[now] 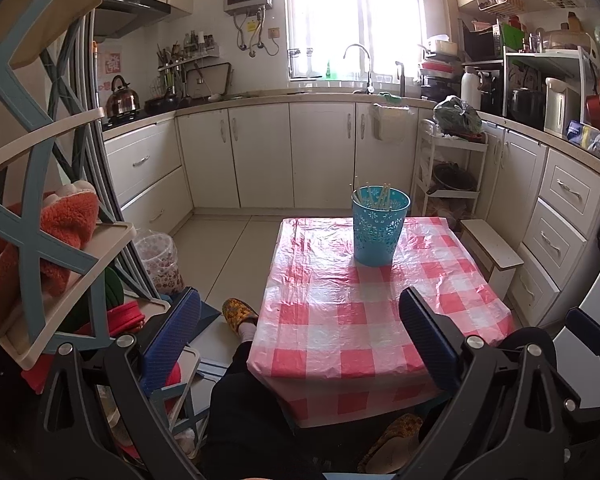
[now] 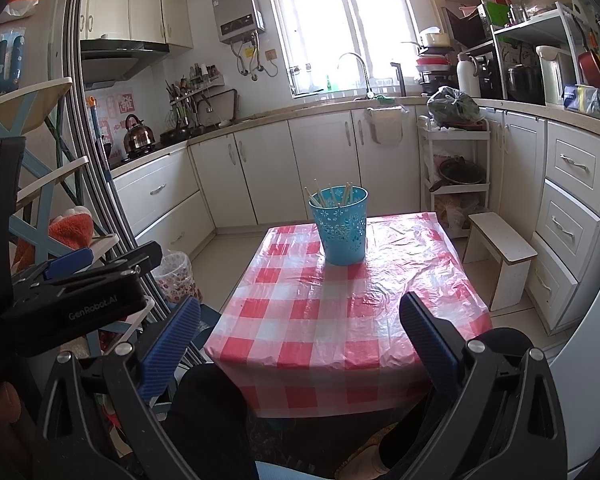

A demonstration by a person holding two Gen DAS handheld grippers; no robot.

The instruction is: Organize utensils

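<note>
Chopsticks (image 2: 332, 197) upright in blue cup (image 1: 380, 229), well beyond both grippers' spread fingers (image 1: 428, 338)

daylight from blown-out window (image 1: 356, 16) | tablecloth (image 1: 372, 304) glare | fisheye-bent dark edges | sharp

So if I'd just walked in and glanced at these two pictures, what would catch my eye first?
Most likely the red-and-white checked tablecloth on the low table in the middle, and the turquoise cup standing toward its far end with pale chopsticks poking out. Next, the two open grippers, left and right, each with blue-padded fingers framing the table from below. Behind it all, a bright window glares above the sink.
</note>
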